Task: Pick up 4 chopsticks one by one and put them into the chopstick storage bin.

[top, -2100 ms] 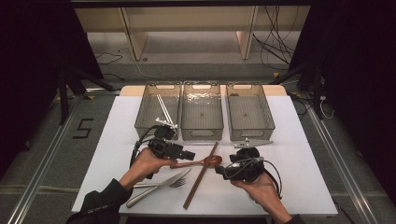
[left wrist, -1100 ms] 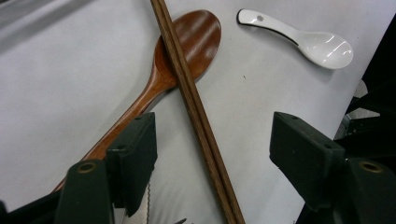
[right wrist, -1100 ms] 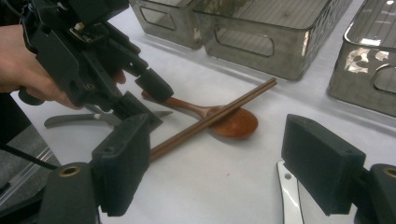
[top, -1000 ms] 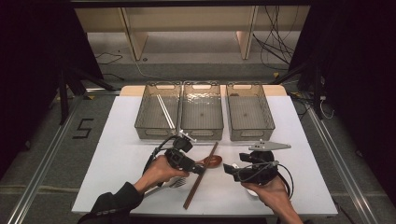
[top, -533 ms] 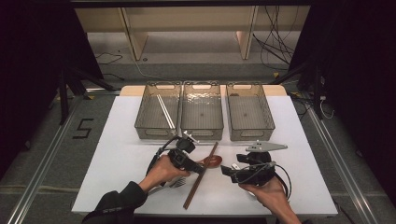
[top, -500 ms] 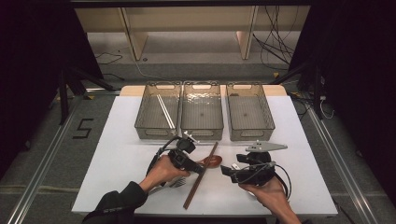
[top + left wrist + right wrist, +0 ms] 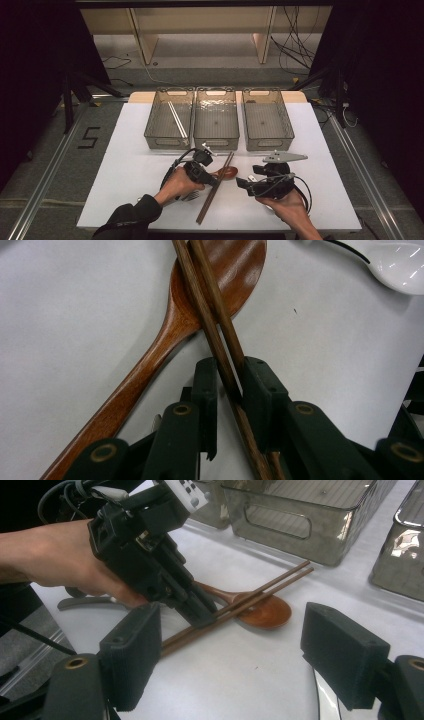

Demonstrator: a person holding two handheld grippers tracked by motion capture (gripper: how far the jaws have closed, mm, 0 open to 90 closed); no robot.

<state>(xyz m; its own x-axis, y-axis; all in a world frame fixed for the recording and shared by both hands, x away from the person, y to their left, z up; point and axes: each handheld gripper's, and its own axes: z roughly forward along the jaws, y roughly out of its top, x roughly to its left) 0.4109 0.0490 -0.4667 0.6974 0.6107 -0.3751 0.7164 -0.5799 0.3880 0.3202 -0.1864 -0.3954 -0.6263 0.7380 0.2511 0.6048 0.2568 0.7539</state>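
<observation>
Two grippers sit low over the white table (image 7: 125, 170) in the high view, the left gripper (image 7: 209, 179) tipped onto the brown chopsticks (image 7: 216, 187) with the wooden spoon (image 7: 227, 173) just beyond its tip. In the left gripper view its jaws have just been closing, with the chopsticks (image 7: 220, 347) between them, one stick against the right pad, the spoon (image 7: 165, 345) crossing beneath. In the right gripper view the right gripper (image 7: 245, 655) gapes wide and empty, the left gripper (image 7: 202, 615) ahead of it on the chopsticks (image 7: 240, 605).

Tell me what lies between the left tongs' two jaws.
The pair of brown chopsticks runs between the jaws of the left tongs, which have just been closing, crossing the wooden spoon in the left gripper view.
</observation>
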